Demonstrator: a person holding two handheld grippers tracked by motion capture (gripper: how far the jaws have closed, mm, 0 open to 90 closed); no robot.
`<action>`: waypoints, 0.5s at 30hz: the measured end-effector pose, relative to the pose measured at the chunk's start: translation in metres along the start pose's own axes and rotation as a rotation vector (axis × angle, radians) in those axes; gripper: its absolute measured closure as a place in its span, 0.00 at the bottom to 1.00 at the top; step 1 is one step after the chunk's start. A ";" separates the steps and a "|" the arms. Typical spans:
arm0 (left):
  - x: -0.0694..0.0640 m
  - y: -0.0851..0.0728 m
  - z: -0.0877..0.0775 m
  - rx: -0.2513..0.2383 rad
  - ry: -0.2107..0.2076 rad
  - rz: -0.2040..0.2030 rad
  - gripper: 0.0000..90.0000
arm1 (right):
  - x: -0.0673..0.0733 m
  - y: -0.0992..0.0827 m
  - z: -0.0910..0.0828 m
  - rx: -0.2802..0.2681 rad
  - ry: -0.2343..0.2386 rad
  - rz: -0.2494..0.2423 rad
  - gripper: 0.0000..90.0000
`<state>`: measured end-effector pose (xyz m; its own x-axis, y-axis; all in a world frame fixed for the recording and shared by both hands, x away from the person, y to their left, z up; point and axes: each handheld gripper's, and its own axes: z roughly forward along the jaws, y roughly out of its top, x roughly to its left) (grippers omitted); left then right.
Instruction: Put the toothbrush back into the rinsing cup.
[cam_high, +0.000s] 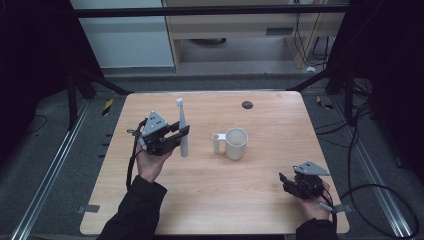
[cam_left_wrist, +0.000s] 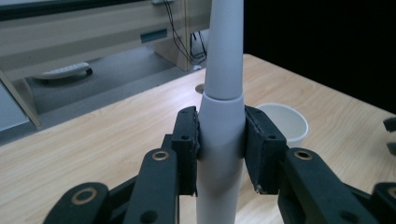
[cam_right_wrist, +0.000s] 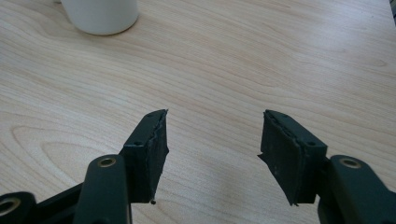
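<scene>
High view, left gripper (cam_high: 183, 136): it is sitting over the left half of the table (cam_high: 270, 200), between the left edge and the middle, with a hand underneath and a dark sleeve coming up from the near edge.
High view, toothbrush (cam_high: 182, 129): a white electric toothbrush is standing almost upright between the left gripper's jaws, brush head pointing toward the far edge.
High view, mug (cam_high: 235, 143): the white mug is standing near the middle of the table, handle turned toward the toothbrush, apart from it.
High view, right gripper (cam_high: 286, 182): it is resting by the near right corner, well apart from the mug.
Left gripper view, grip: both black pads (cam_left_wrist: 188, 140) are pressing on the toothbrush (cam_left_wrist: 223, 116) handle just below its neck, pinching it.
Left gripper view, mug (cam_left_wrist: 286, 122): its open rim is showing just behind the right-hand jaw.
Right gripper view, right gripper (cam_right_wrist: 214, 154): its jaws are standing spread over bare wood, gripping nothing.
Right gripper view, mug (cam_right_wrist: 100, 15): its white base is showing at the top left, well away from the jaws.
</scene>
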<state>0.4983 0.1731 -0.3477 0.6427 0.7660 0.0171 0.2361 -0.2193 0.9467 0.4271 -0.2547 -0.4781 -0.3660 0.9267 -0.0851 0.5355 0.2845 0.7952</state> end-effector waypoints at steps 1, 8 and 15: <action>0.000 0.001 0.001 -0.014 0.003 -0.003 0.74 | 0.000 0.000 0.000 0.000 0.000 -0.001 0.46; -0.003 0.014 0.008 -0.082 0.006 -0.027 0.74 | 0.000 0.000 0.000 0.000 0.001 -0.002 0.46; -0.009 0.023 0.019 -0.115 -0.011 -0.040 0.74 | -0.001 0.000 0.001 0.000 0.001 0.001 0.46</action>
<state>0.5115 0.1501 -0.3321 0.6424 0.7659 -0.0246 0.1775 -0.1175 0.9771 0.4278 -0.2553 -0.4786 -0.3659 0.9269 -0.0835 0.5360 0.2832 0.7953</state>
